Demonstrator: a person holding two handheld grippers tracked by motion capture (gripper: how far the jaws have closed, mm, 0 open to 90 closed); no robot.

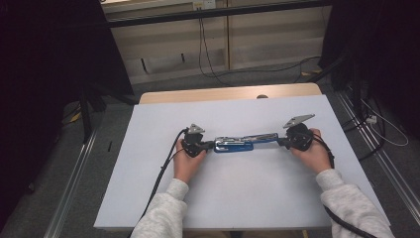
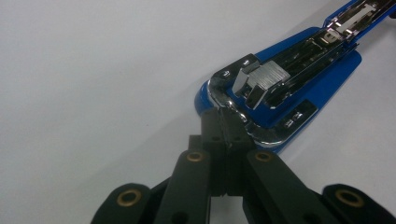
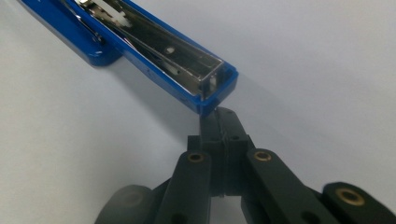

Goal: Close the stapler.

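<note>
- So there's a blue plastic stapler with chrome metal insides (image 1: 245, 141), swung fully open and stretched flat near the middle of the white table top (image 1: 247, 193), running roughly 9 o'clock to 3 o'clock from where I'm standing.
- The left gripper (image 1: 207, 145) is at the stapler's 9 o'clock end, held in the person's left hand (image 1: 188, 163). In the left gripper view its black jaws are pressed together on the rounded chrome-edged rim of the wide blue base (image 2: 280, 93), so it's clamped on the stapler there.
- The right gripper (image 1: 283, 142) is at the 3 o'clock end, in the right hand (image 1: 313, 153). In the right gripper view the jaws meet right at the squared-off blue tip of the narrow staple-channel arm (image 3: 154, 51). They look closed on the tip's bottom edge, though the contact spot is tiny and a bit shadowed, so I'd say probably pinching it.
- That arm end looks slightly raised off the table compared with the base end, which lies flat.
- Both forearms are in light grey fuzzy sleeves (image 1: 161, 215), coming in from 6 o'clock, with a black cable (image 1: 161, 173) trailing back from each gripper.
- Beyond the table at 12 o'clock there's a light wooden edge (image 1: 228, 93) and loose black wires on the grey floor (image 1: 208, 77).
</note>
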